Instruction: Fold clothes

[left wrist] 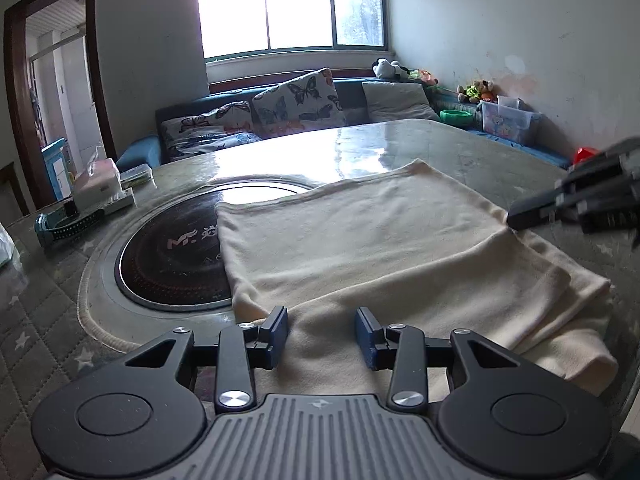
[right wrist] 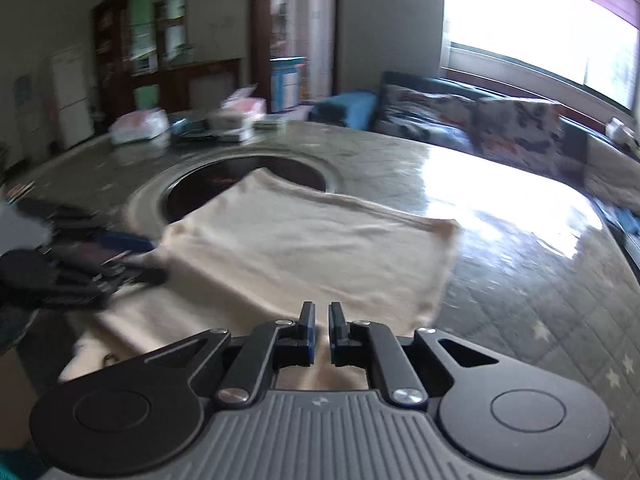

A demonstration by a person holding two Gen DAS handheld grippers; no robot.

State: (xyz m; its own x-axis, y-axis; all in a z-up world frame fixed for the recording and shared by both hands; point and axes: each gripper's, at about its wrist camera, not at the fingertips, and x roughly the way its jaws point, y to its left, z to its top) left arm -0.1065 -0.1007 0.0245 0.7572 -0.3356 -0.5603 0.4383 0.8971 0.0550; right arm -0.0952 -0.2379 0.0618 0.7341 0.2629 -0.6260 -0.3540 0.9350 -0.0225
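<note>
A cream garment (left wrist: 380,248) lies folded in layers on the round table, partly over the dark hob in the middle. It also shows in the right wrist view (right wrist: 304,248). My left gripper (left wrist: 321,334) is open, its jaws apart just above the garment's near edge, holding nothing. My right gripper (right wrist: 321,334) has its jaws nearly together with a thin gap, above the garment's near edge, with no cloth between them. The right gripper shows at the right of the left wrist view (left wrist: 532,214), at the garment's right edge. The left gripper shows blurred in the right wrist view (right wrist: 120,256).
A dark round hob (left wrist: 168,256) sits in the table (left wrist: 400,148). Tissue box (left wrist: 98,184), small boxes and a blue object (left wrist: 60,224) stand at the table's left. A sofa with butterfly cushions (left wrist: 296,100) and toys stands behind, under the window.
</note>
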